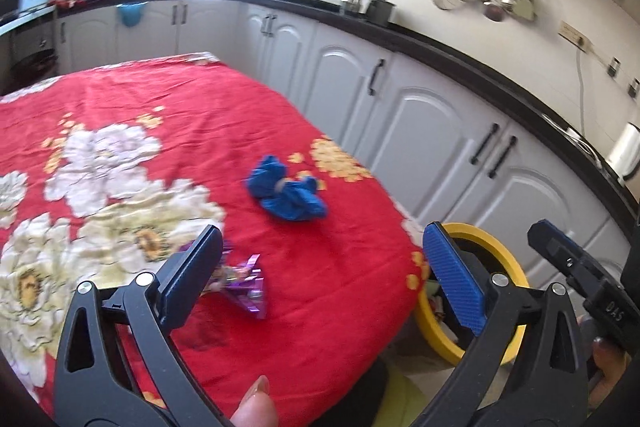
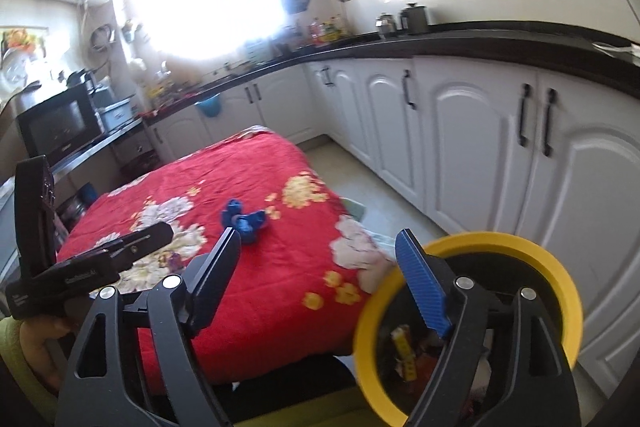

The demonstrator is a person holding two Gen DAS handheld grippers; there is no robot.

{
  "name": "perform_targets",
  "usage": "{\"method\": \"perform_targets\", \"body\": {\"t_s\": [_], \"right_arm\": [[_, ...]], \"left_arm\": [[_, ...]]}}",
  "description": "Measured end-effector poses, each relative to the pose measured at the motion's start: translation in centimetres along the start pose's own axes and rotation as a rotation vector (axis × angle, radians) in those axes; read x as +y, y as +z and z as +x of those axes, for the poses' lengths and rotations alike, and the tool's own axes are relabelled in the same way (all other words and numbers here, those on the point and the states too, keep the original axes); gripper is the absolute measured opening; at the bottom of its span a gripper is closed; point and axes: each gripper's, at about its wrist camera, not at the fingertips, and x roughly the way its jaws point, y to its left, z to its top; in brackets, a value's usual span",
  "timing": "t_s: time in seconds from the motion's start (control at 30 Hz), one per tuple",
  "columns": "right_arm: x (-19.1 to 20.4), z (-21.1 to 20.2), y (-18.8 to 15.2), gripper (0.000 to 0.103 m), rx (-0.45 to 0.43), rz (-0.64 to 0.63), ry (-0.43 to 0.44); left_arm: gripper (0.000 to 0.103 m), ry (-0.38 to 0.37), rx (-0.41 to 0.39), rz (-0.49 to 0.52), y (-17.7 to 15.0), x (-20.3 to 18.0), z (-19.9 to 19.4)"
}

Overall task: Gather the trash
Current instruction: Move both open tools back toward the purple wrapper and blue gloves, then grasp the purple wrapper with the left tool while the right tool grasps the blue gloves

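A crumpled purple foil wrapper (image 1: 244, 285) lies on the red floral tablecloth (image 1: 180, 99), just ahead of my left gripper (image 1: 324, 275), which is open and empty, its left finger partly hiding the wrapper. A crumpled blue wad (image 1: 286, 193) lies farther out; it also shows in the right wrist view (image 2: 244, 219). A yellow-rimmed black bin (image 2: 560, 291) with wrappers inside stands on the floor at the table's right corner. My right gripper (image 2: 320, 287) is open and empty, above the bin's left rim. The bin also shows in the left wrist view (image 1: 500, 251).
White cabinets (image 2: 480, 131) with black handles under a black countertop (image 1: 440, 43) run along the right. A strip of floor (image 2: 360, 163) lies between table and cabinets. The left gripper's body (image 2: 80, 267) shows at left in the right wrist view.
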Motion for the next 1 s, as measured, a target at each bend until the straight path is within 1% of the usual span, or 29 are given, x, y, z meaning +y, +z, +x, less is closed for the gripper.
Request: {"method": "perform_targets", "body": {"t_s": [0.17,0.3,0.4,0.43,0.5,0.53,0.57,0.63,0.67,0.7,0.8,0.87,0.93,0.97,1.0], "right_arm": [[2.5,3.5,0.9,0.078,0.050,-0.060,0.049],[3.7,7.0,1.2,0.078,0.117,-0.064,0.114],[4.5,9.7,1.4,0.078,0.172,-0.093,0.127],[4.8,10.7,1.4,0.075,0.192,-0.102,0.132],[5.0,12.2,1.4,0.071,0.226,-0.103,0.148],[4.9,13.1,1.4,0.068,0.244,-0.099,0.153],[5.0,14.1,1.3,0.067,0.267,-0.099,0.155],[5.3,15.7,1.2,0.060,0.299,-0.104,0.164],[5.5,16.4,1.1,0.058,0.310,-0.107,0.167],[5.7,17.2,1.0,0.054,0.323,-0.109,0.169],[6.1,19.1,0.4,0.046,0.363,-0.110,0.172],[6.2,19.9,0.1,0.042,0.374,-0.105,0.170],[6.1,20.5,-0.1,0.034,0.382,-0.087,0.165],[5.9,20.7,-0.2,0.032,0.383,-0.075,0.163],[5.8,20.9,-0.3,0.027,0.385,-0.062,0.163]], "left_arm": [[0.092,0.052,0.049,-0.051,-0.4,2.8,0.5],[0.092,0.056,0.102,-0.105,-1.1,4.7,1.4],[0.092,0.049,0.127,-0.133,-1.6,5.6,2.1],[0.091,0.042,0.135,-0.141,-1.7,5.7,2.3],[0.083,0.034,0.155,-0.156,-2.0,6.0,3.1],[0.082,0.029,0.161,-0.162,-2.1,6.0,3.3],[0.079,0.026,0.170,-0.169,-2.3,6.2,3.6],[0.079,0.026,0.174,-0.180,-2.4,6.4,4.1],[0.078,0.032,0.175,-0.187,-2.5,6.6,4.3],[0.069,0.032,0.179,-0.195,-2.5,6.7,4.5],[0.061,0.039,0.191,-0.205,-2.5,7.1,5.1],[0.057,0.041,0.197,-0.214,-2.6,7.3,5.4],[0.052,0.046,0.196,-0.209,-2.7,7.3,5.6],[0.049,0.044,0.196,-0.211,-2.7,7.3,5.6],[0.045,0.042,0.196,-0.213,-2.7,7.4,5.7]]}}
